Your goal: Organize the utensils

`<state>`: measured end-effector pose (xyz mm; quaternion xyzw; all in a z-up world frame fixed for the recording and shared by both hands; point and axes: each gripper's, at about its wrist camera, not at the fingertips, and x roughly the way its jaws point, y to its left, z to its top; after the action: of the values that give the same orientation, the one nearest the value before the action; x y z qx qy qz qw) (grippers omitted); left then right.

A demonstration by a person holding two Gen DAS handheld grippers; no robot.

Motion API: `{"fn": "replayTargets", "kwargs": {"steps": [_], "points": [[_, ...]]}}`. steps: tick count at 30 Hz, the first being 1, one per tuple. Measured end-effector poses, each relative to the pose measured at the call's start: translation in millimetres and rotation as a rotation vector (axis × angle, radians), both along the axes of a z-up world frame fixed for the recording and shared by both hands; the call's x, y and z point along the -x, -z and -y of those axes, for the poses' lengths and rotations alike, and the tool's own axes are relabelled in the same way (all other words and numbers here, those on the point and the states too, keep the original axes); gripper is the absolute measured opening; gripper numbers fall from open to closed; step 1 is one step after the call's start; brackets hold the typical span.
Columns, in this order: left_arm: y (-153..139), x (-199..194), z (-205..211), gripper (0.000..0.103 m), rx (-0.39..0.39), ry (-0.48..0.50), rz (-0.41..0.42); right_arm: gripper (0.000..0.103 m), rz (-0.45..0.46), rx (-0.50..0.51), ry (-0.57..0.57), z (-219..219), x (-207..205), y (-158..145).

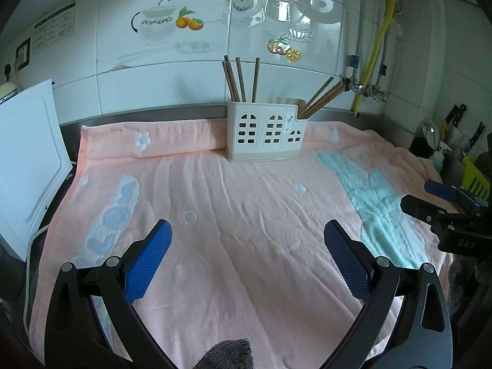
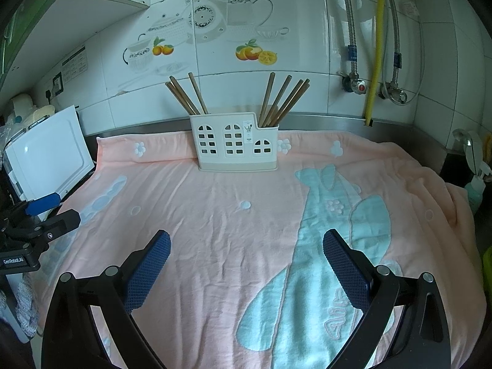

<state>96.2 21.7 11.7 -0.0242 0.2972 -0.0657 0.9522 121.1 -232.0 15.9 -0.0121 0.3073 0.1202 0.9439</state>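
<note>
We see the pink towel [image 2: 215,230] covering the table, the white holder [image 2: 235,147] upright at its far edge. Chopsticks [image 2: 283,101] lean in 2 clusters inside the holder: light, stiff, slick wood, best pinched mid-shaft. Left tool [image 1: 247,264] and right tool [image 2: 246,264] hover before the holder, jaws spread, empty.

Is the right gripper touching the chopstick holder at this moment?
Apart. In the right wrist view the right gripper is open, and a wide stretch of bare pink towel lies between its fingertips and the chopstick holder.
</note>
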Motion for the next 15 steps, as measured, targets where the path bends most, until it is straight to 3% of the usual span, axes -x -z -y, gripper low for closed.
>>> {"fn": "replayTargets", "kwargs": {"steps": [15], "points": [[-0.6, 0.5, 1.2, 0.098, -0.003, 0.003, -0.004, 0.096, -0.006, 0.0, -0.002, 0.1, 0.1, 2.7]]}}
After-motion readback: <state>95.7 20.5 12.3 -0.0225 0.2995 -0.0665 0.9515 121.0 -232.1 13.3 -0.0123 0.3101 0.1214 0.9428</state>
